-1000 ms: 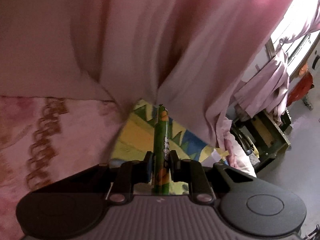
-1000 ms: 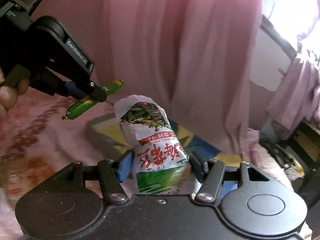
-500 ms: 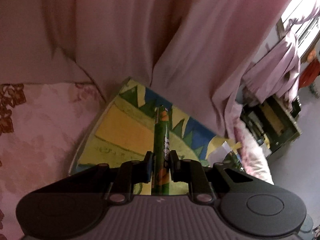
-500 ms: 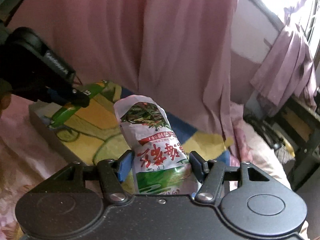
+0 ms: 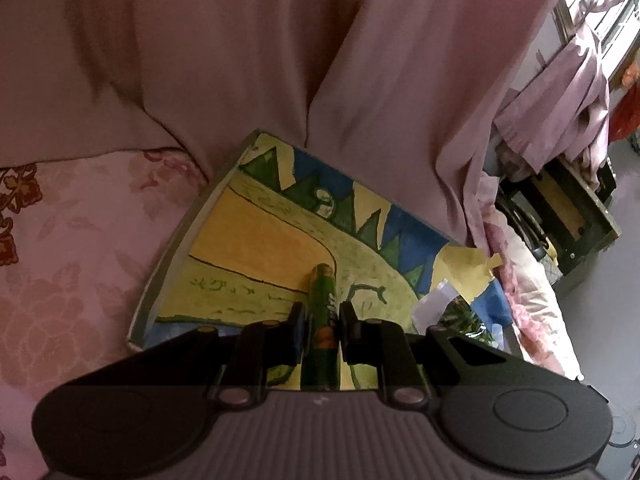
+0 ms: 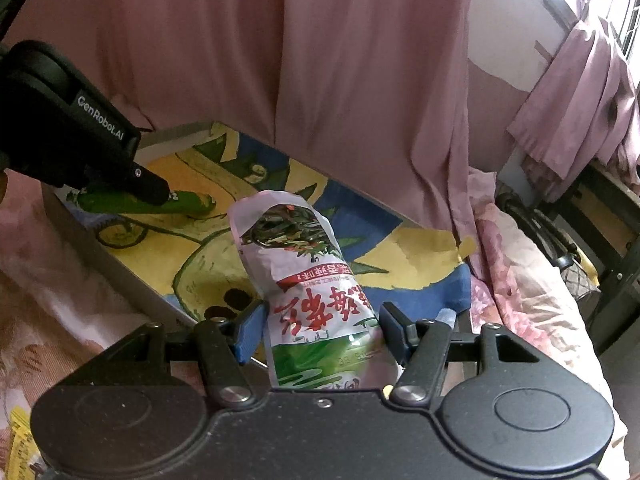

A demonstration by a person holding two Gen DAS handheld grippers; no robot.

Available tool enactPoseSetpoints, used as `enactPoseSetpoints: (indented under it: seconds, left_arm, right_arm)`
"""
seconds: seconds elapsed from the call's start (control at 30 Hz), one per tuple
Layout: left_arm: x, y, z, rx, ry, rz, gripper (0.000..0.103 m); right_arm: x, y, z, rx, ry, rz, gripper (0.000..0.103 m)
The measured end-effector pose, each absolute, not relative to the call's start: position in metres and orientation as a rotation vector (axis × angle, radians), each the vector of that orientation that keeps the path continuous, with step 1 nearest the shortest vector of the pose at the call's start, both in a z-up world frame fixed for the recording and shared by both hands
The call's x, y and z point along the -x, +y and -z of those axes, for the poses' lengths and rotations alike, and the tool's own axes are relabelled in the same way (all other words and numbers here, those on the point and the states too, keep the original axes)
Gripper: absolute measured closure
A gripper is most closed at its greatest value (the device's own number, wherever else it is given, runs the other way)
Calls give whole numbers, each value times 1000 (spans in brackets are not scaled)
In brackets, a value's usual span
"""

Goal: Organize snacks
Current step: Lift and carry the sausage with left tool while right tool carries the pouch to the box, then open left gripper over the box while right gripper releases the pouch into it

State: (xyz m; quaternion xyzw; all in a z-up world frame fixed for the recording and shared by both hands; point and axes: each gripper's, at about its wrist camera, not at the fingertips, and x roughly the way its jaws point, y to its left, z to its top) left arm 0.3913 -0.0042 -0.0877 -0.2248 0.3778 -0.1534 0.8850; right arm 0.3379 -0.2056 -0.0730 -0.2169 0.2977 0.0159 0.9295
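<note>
curtain (image 5: 248, 60): big pink drape hanging right behind the tray, its folds come down onto the tray's far edge

bedspread (image 5: 72, 248): pink floral cover, the tray sits on top of it, bedspread shows on the left of the tray and again past its right end

tray (image 5: 172, 256): shallow grey-walled box, floor covered in a bright yellow/green/blue cartoon print. Everything below is placed relative to this

left claw (image 5: 322, 320): clenched tight on the sausage stick, hanging over the tray's near-left part, tilted down toward the tray floor

right claw (image 6: 320, 328): over the near edge of the tray, jaws fairly wide but both blue pads are pressed into the sides of the snack bag, so it's grasping that

snack bag (image 6: 308, 276): white and green pouch with red characters and a photo of greens. Sits straight between the right claw's pads and sticks out ahead of them over the middle of the tray. Can't tell if its far end touches the tray floor

sausage stick (image 5: 320, 320): thin green wrapped stick, pinched midway by the left claw, tip poking out forward past the fingers. In the right wrist view it lies low over the tray's left end, close to or on the print, can't say which
</note>
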Motion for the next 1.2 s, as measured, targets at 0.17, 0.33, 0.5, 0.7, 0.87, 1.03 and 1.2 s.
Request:
enactPoseSetpoints:
  seconds: [0.17, 0.33, 0.5, 0.7, 0.87, 1.03, 1.2]
  left_arm:
    - [-390, -7, 91, 450, 796, 313, 84]
    - [-387, -10, 87, 433, 796, 317, 80]
    - [-380, -13, 76, 405, 775, 319, 61]
    - [-358, -13, 52, 352, 691, 296, 25]
    - [-331, -10, 26, 285, 588, 266, 7]
    - [-299, -2, 2, 267, 506, 233, 1]
    - [-265, 7, -15, 235, 456, 206, 1]
  right_arm:
    - [-340, -208, 73, 418, 623, -30, 37]
    - [-341, -211, 72, 385, 633, -29, 36]
    - [-337, -214, 66, 350, 632, -30, 24]
    - [-318, -218, 44, 283, 572, -17, 11]
    - [-290, -223, 20, 208, 491, -6, 4]
    - [-258, -226, -2, 146, 406, -8, 1]
    - [-222, -222, -19, 112, 331, -28, 1]
